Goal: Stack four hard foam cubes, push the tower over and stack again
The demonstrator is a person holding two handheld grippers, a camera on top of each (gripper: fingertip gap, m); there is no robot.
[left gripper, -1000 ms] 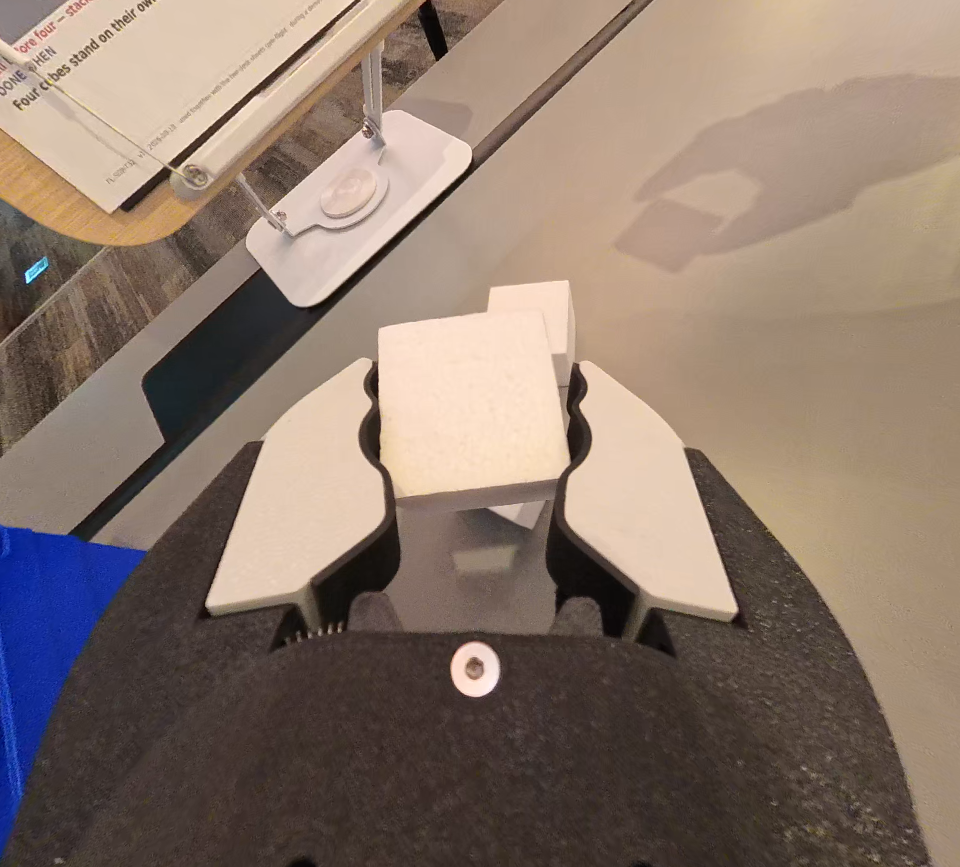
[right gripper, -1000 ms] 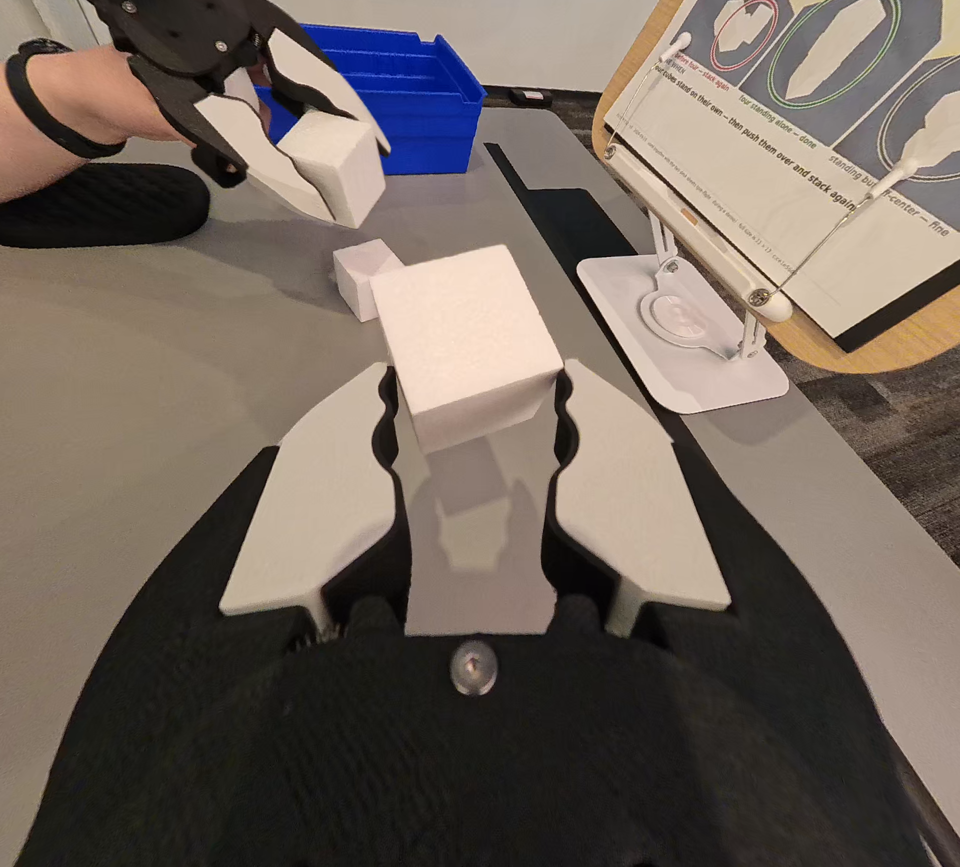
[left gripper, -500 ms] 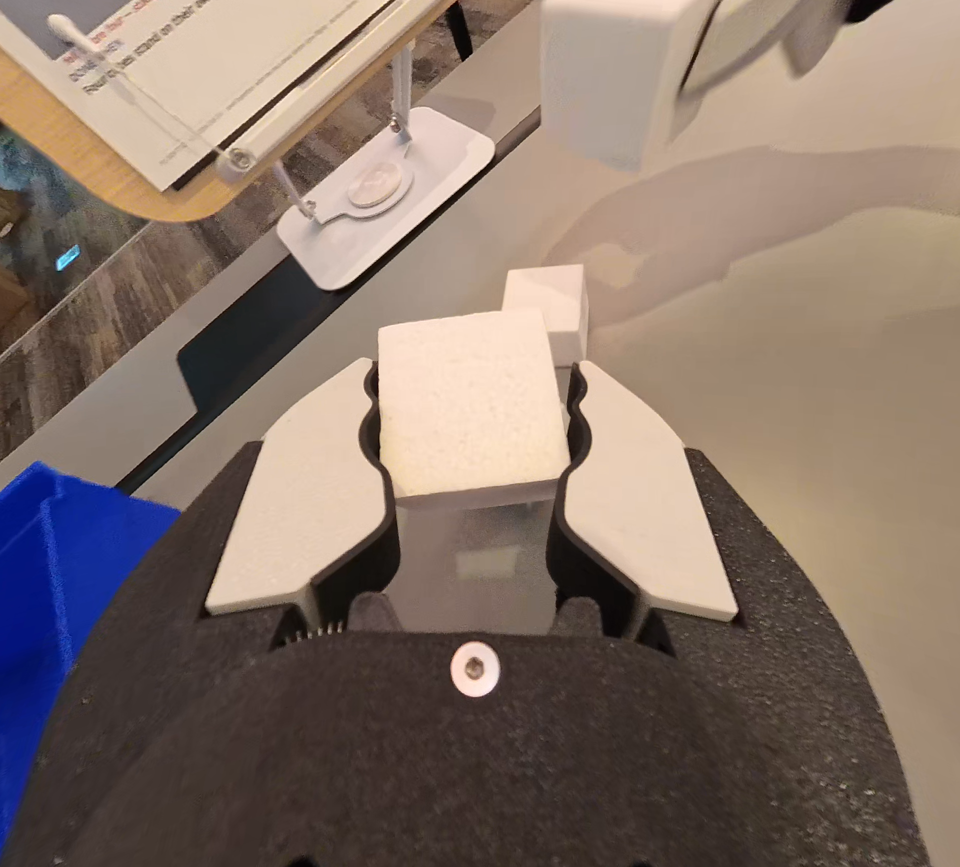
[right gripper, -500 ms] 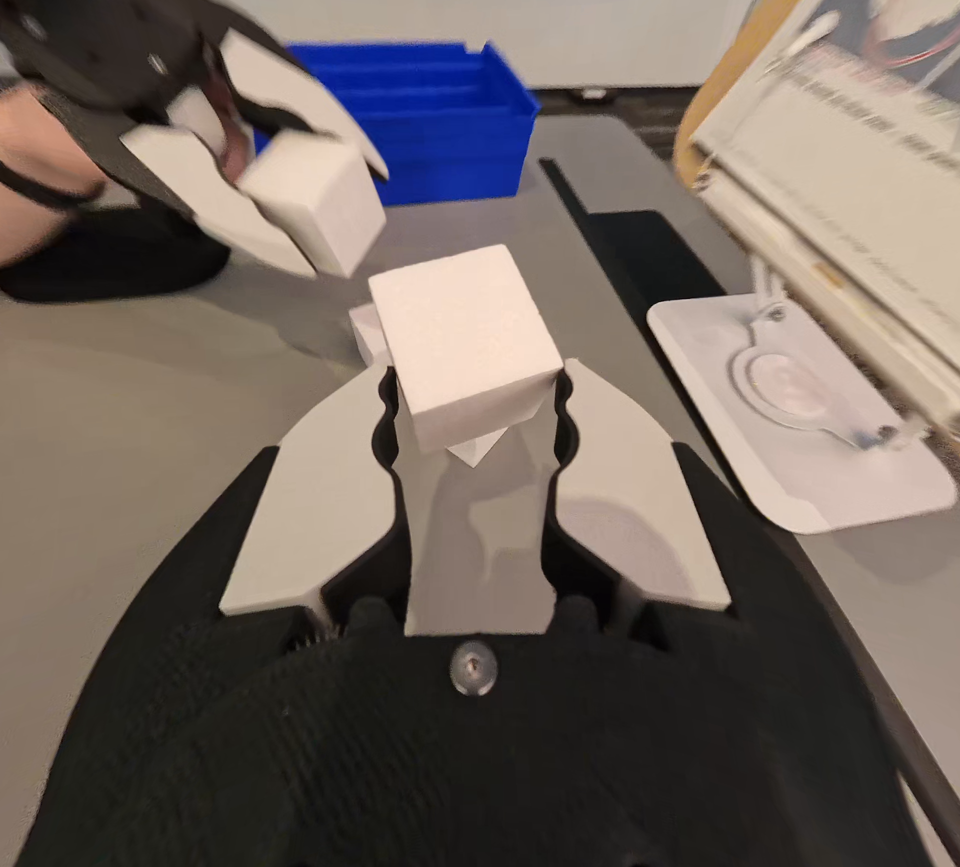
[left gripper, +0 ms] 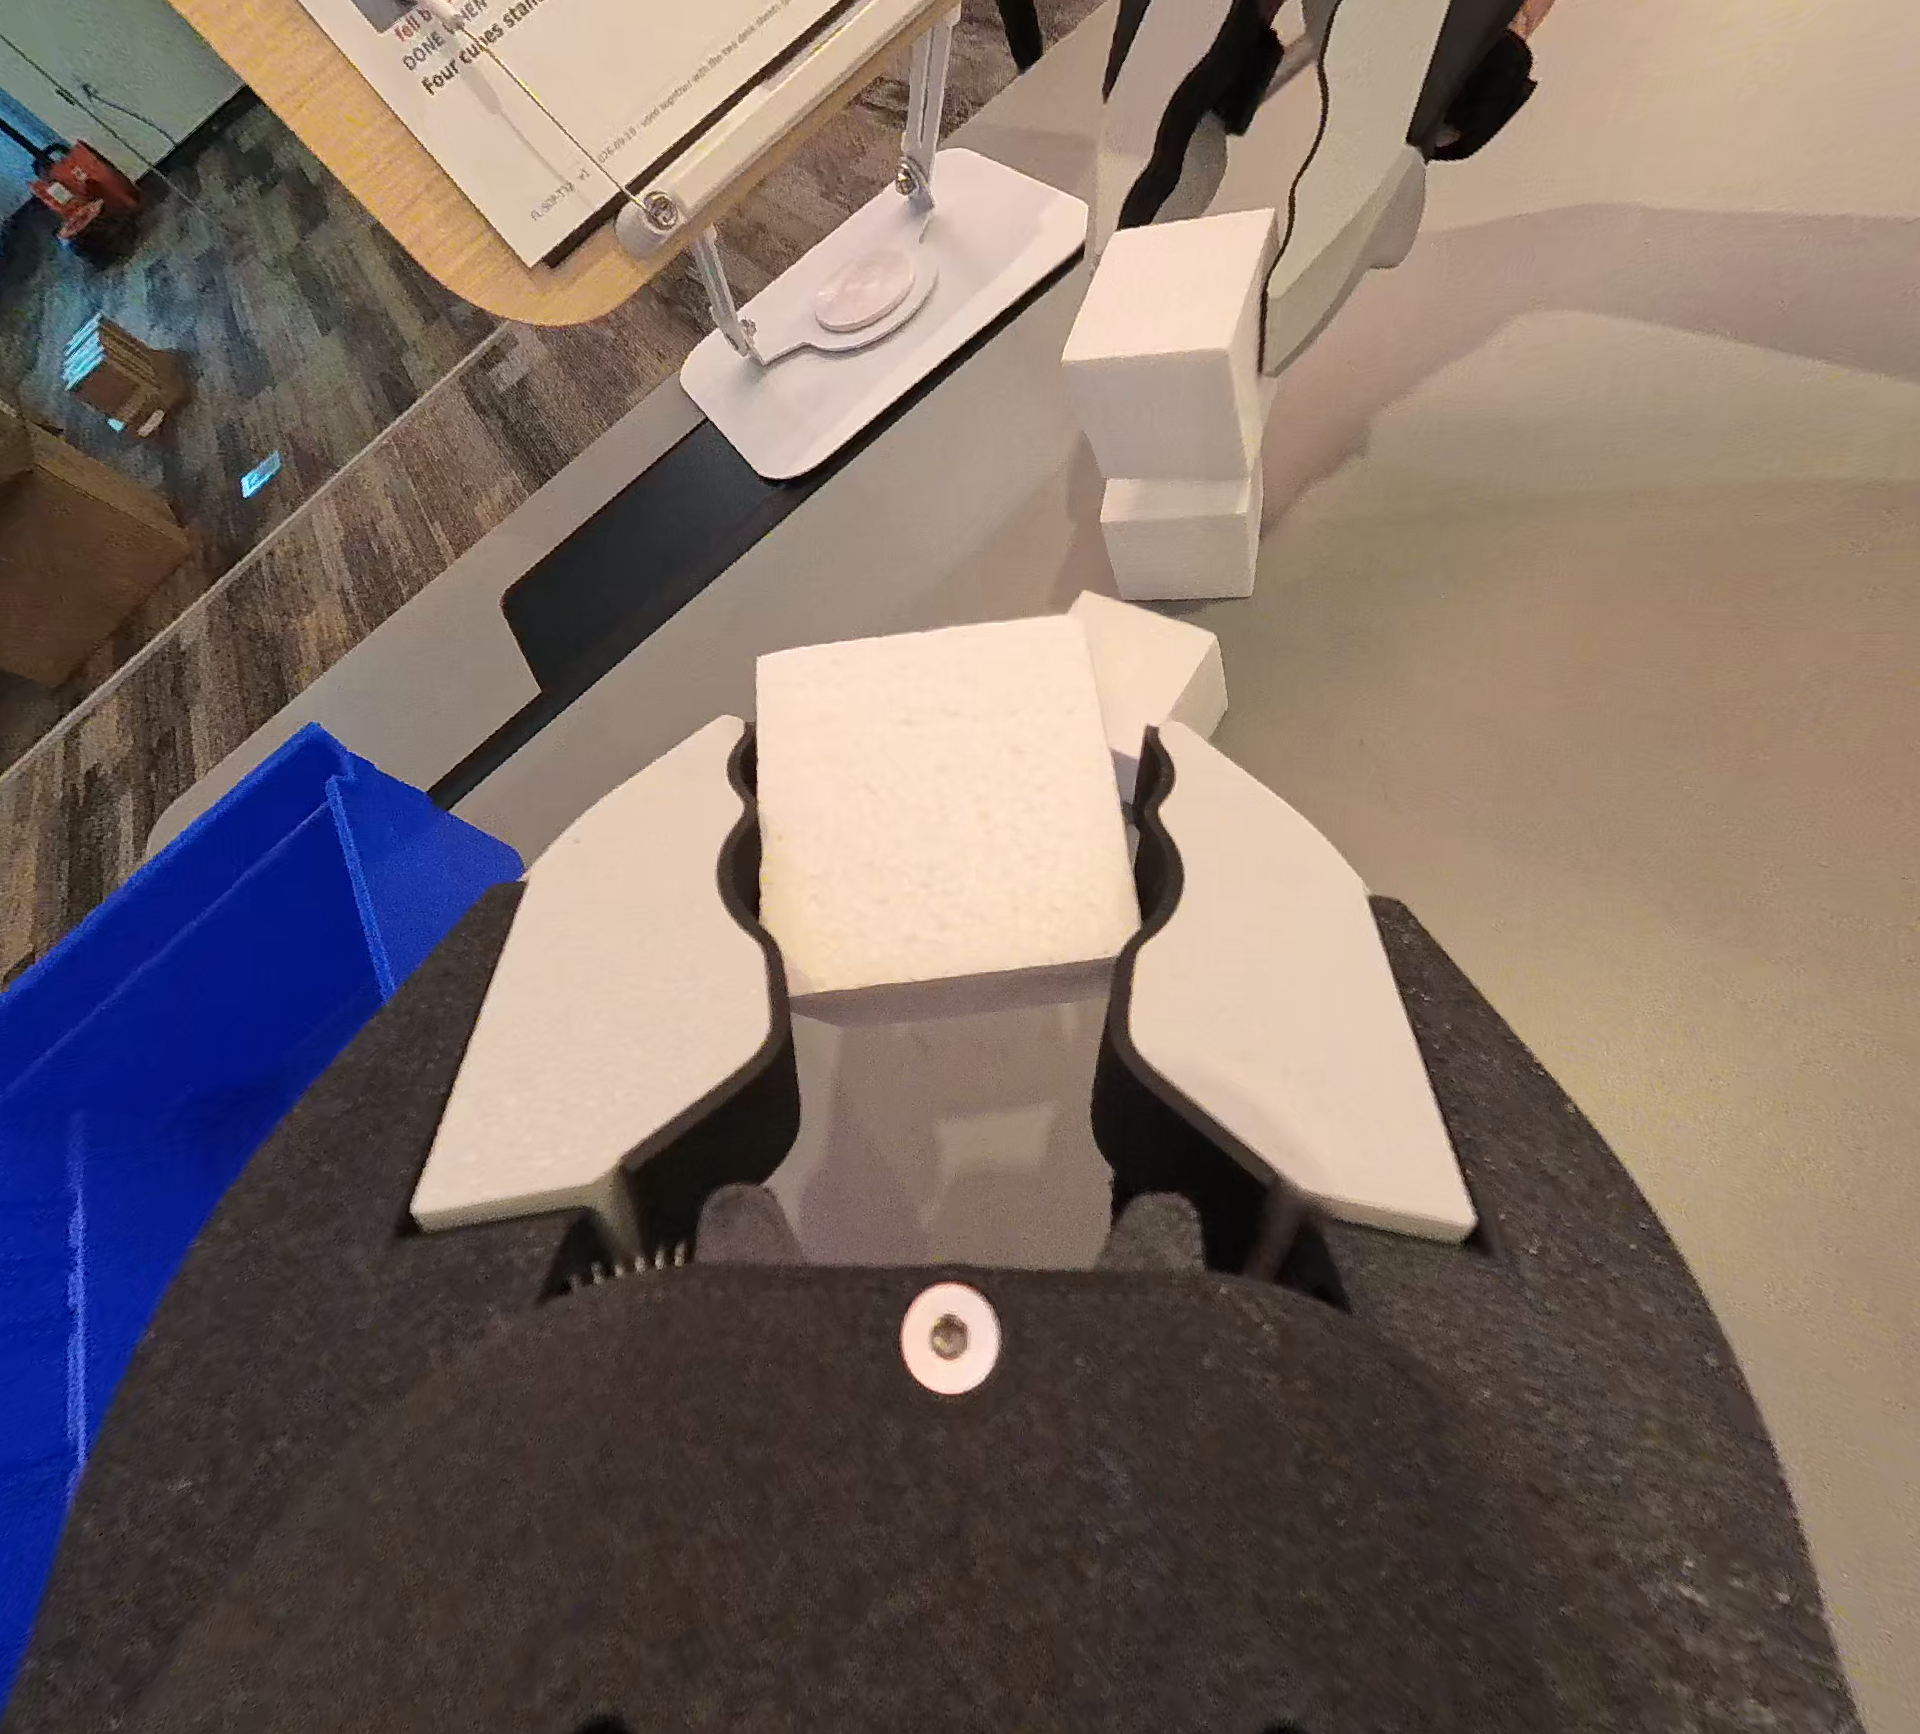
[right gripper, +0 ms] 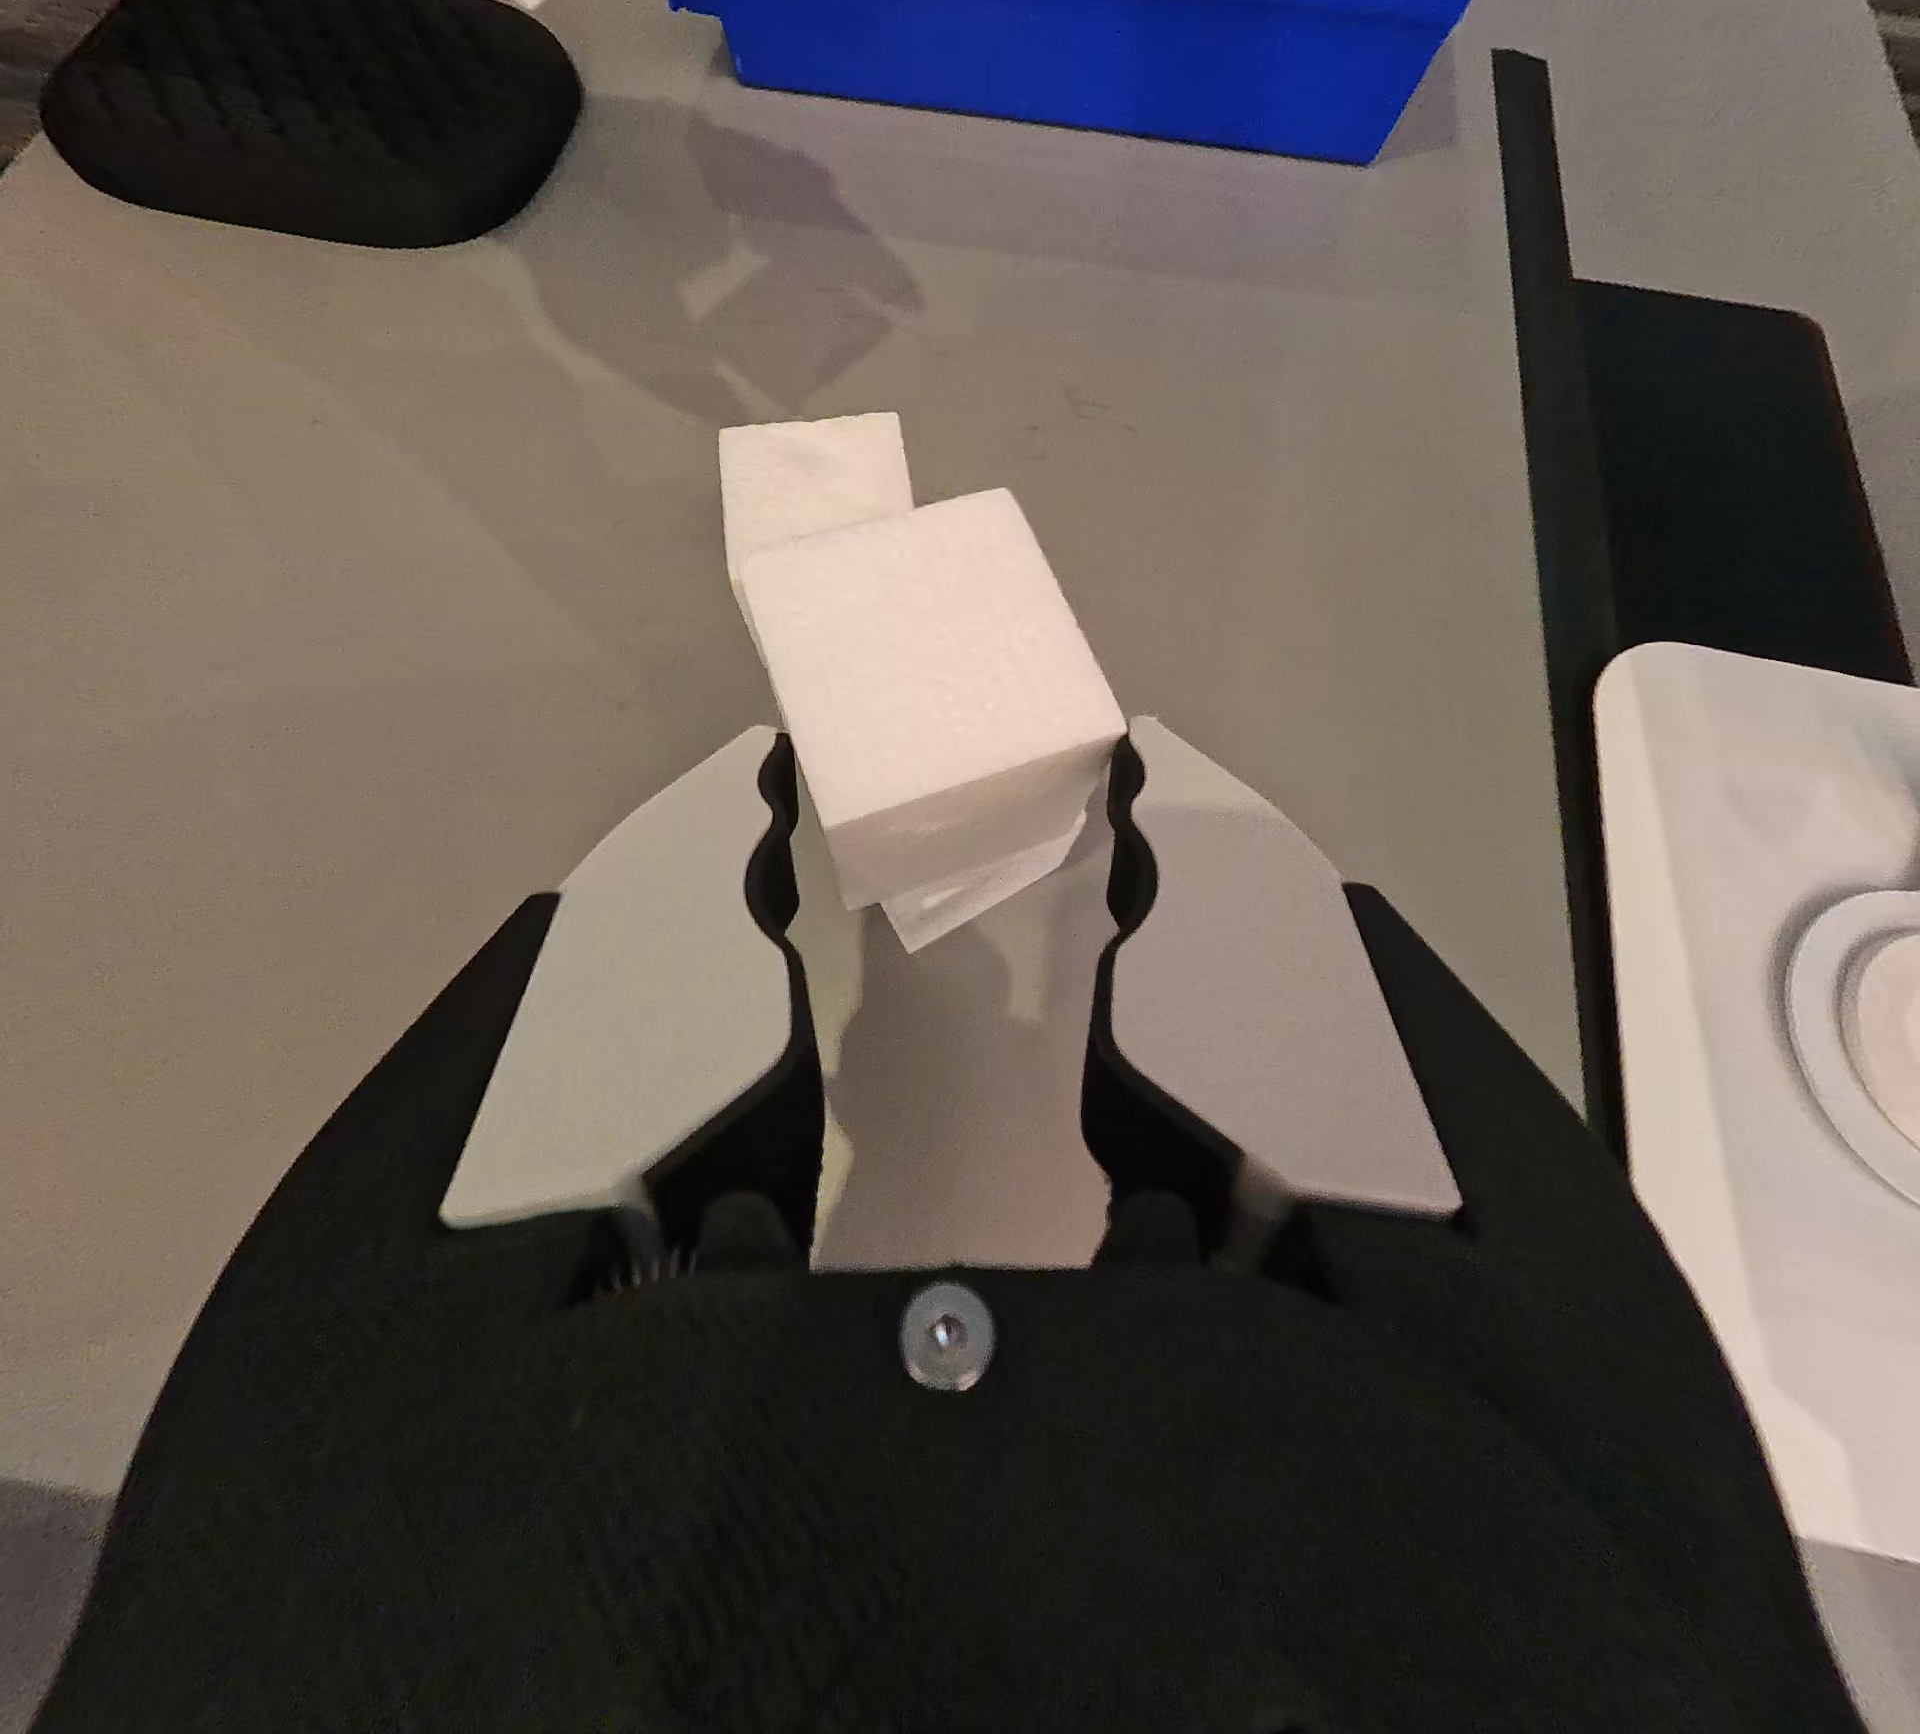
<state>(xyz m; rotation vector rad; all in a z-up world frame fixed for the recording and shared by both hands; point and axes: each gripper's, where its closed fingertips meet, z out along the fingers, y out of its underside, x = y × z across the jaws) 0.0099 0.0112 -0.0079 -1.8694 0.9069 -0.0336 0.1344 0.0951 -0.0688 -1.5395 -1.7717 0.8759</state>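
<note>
White foam with a grainy skin is what I am dealing with: four cubes that I am judging to be very light, stiff enough to keep their edges, and easy to nudge off line. Two flat opposite faces, taken about mid-height, are the sensible hold, so that a cube hangs level and lands flat.

My right tool (right gripper: 951,739) is closing on the top cube (right gripper: 925,676) that way, its pads against the two side faces as far as I can tell, with no more opening than the cube's width. That cube is sitting on the base cube (left gripper: 1179,536), twisted a little against it, so a corner of the base is peeking out underneath. The pair is standing on the desk (left gripper: 1558,749) near the edge where the stand (left gripper: 883,334) has its white foot.

My left tool (left gripper: 945,734) is gripping the held cube (left gripper: 935,832) by its sides, deep between the fingers and clear of the desk, toward the edge with the blue bin (right gripper: 1091,1). The loose cube (left gripper: 1153,676) is lying turned at an angle between that tool and the stack, near the base cube; whether they touch I cannot tell.

I am expecting any sideways drag on release to slide so light a cube, so opening squarely matters.
</note>
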